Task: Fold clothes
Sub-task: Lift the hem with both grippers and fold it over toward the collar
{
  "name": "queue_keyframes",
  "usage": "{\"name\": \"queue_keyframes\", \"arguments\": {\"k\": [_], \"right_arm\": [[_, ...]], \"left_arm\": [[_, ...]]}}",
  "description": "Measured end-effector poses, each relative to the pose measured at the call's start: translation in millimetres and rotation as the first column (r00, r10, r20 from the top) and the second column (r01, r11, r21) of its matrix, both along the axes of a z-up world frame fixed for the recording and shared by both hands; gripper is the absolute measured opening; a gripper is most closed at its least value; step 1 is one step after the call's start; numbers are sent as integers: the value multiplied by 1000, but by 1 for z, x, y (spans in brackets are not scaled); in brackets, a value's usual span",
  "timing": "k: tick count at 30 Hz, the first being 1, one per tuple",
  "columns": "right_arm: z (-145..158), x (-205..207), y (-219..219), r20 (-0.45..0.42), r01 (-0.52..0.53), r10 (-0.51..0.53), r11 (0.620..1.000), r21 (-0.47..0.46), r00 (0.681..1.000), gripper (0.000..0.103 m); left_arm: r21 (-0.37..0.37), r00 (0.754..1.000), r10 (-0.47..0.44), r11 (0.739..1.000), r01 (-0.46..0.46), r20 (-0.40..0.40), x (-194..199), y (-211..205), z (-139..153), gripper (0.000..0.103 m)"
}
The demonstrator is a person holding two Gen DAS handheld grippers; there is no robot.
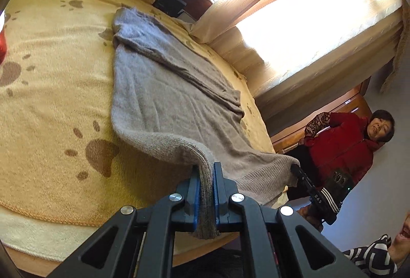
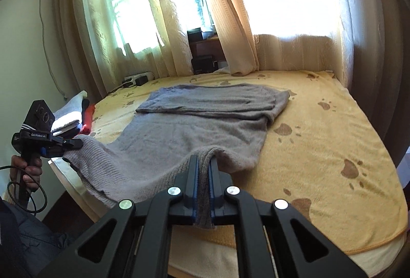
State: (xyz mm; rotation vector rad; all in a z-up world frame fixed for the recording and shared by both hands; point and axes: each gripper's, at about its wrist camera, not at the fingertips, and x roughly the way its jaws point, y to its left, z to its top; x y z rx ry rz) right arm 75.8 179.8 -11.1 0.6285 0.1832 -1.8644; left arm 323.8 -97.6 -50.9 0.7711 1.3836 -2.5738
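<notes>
1. Left wrist view: the left gripper (image 1: 206,170) has its jaws clamped on the ribbed hem of the grey sweater (image 1: 164,88), at the near left corner.
2. Right wrist view: the right gripper (image 2: 203,162) has its jaws clamped on the same hem, at the near right corner.
3. Between the two grips the hem hangs a little above the bed (image 2: 333,124), and the rest of the sweater lies flat on the yellow blanket.
4. Its long axis runs from the jaws to the far side, where the sleeves are already folded across the chest.
5. I judge that the next move carries both corners together to the far end; both hands are equally near.
</notes>
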Motion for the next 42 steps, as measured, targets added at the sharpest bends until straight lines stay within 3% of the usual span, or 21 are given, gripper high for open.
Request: {"name": "queue_keyframes", "arguments": {"k": [6, 12, 19, 31, 42], "right_arm": [[20, -23, -18, -55, 28, -30, 999, -45, 998, 7], [33, -58, -53, -78, 43, -47, 997, -58, 996, 7], [35, -115, -112, -65, 72, -74, 997, -27, 995, 7], [4, -207, -220, 5, 135, -136, 987, 93, 991, 7], [-46, -265, -278, 86, 195, -213, 963, 187, 973, 7]], "left_arm": [[-49, 999, 25, 998, -27, -35, -15, -27, 25, 9], [-87, 999, 51, 995, -52, -12, -49, -63, 44, 9], [-65, 996, 85, 994, -86, -15, -104, -117, 50, 9], [73, 982, 169, 982, -175, 87, -192, -235, -14, 9], [145, 966, 227, 959, -244, 126, -229, -282, -58, 9]]}}
